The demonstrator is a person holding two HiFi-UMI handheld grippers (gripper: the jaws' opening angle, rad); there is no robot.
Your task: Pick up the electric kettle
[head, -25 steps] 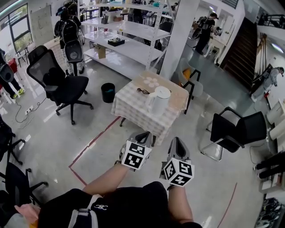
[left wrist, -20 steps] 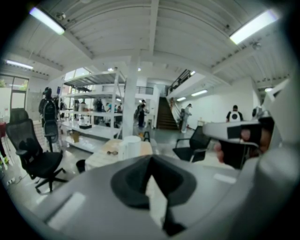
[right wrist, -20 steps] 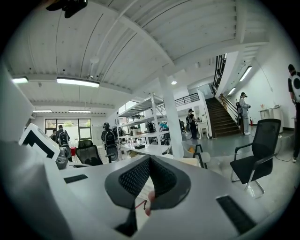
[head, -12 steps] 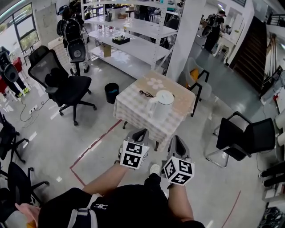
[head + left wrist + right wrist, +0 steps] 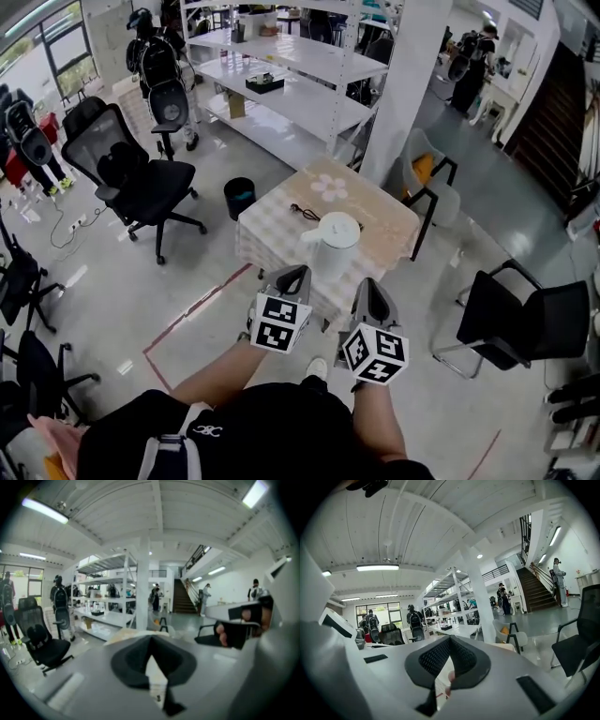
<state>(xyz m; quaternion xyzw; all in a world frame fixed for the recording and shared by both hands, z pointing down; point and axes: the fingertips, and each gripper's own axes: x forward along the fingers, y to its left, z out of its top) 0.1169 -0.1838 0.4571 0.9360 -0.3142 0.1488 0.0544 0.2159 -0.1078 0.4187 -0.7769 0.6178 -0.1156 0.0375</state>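
The white electric kettle (image 5: pixel 335 246) stands upright near the front edge of a small table with a checked cloth (image 5: pixel 380 214). Both grippers are held side by side in the air in front of the table, short of the kettle and not touching it. My left gripper (image 5: pixel 292 273) points at the table's near edge, its jaws shut with nothing between them. My right gripper (image 5: pixel 371 285) is just to its right, jaws also together and empty. In the left gripper view the gripper (image 5: pixel 151 640) hides the kettle; the right gripper (image 5: pixel 450 639) does the same in its own view.
A black cable (image 5: pixel 303 211) lies on the table behind the kettle. A black bin (image 5: pixel 239 196) and an office chair (image 5: pixel 141 180) stand to the left, a grey chair (image 5: pixel 429 180) and a black chair (image 5: pixel 525 317) to the right. White shelves (image 5: pixel 300 89) and a pillar (image 5: pixel 412 66) are behind.
The person has walked toward the table, so the table and kettle now sit closer to both grippers in the head view. Both grippers stayed shut and side by side.
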